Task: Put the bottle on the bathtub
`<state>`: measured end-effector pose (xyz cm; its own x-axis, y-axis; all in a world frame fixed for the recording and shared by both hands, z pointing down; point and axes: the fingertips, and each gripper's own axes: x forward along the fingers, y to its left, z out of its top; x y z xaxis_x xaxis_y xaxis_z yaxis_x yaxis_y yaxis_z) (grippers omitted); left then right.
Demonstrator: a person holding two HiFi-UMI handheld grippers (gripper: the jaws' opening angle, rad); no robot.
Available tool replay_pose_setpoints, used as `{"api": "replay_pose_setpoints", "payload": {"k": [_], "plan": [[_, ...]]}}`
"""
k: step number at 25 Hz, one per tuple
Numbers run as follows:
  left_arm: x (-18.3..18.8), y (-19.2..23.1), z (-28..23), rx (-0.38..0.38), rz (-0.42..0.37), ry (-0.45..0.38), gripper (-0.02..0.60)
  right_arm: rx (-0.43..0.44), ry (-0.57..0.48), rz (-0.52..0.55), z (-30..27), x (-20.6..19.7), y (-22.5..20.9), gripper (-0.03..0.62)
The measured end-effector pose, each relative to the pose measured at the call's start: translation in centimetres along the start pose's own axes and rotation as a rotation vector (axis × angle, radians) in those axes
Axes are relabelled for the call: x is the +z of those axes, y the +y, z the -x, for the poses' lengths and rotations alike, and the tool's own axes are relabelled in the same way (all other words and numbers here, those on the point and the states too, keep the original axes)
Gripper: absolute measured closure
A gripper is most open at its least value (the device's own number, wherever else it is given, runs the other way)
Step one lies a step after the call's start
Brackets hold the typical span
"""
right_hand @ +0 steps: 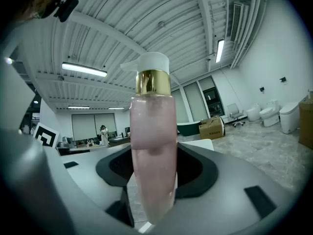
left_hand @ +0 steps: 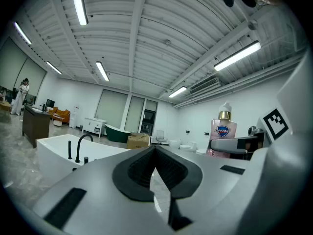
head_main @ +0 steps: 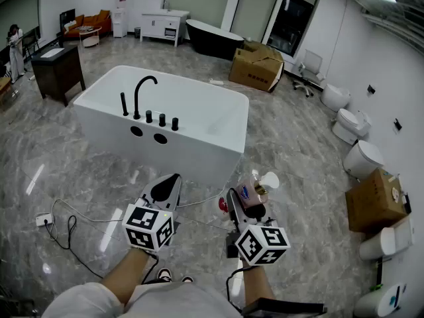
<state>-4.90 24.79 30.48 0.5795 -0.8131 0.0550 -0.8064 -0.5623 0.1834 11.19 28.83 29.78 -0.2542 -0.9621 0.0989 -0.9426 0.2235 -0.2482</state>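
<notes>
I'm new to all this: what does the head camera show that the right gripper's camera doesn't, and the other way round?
Only the head view: the black faucet on the white bathtub, and a cable lying on the floor.
Only the right gripper view: the ceiling lights and, up close, the right gripper shut on the pink bottle.
Both: that bottle, the toilets along the wall and a cardboard box.
</notes>
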Motion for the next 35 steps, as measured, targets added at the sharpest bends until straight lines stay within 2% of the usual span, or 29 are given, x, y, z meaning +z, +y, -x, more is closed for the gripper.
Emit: {"api": "replay_pose_setpoints", "payload": {"k": [9,13,24,35], "plan": [[-1.3,0.9,1.0,0.015,0.021,0.032,0.578,-0.022,0.038,-0.009,0.4,-1.4,0.3,0.352],[-1.6,1.5,1.0,0.012,0.016,0.037,0.578,-0.043,0.052,0.034,0.2,-1.8,0.5,0.352],[-1.7,4.8,1.9,-0.021,-0.013,0.058,0.578,-0.090,0.035,-0.012,-0.6,-2.5,1.5,0.353],[-2.7,6.4,1.8,-0.038,0.011,0.087,0.578,-0.109,0.055,-0.038,-1.6,-3.3,2.4,0.353]]}}
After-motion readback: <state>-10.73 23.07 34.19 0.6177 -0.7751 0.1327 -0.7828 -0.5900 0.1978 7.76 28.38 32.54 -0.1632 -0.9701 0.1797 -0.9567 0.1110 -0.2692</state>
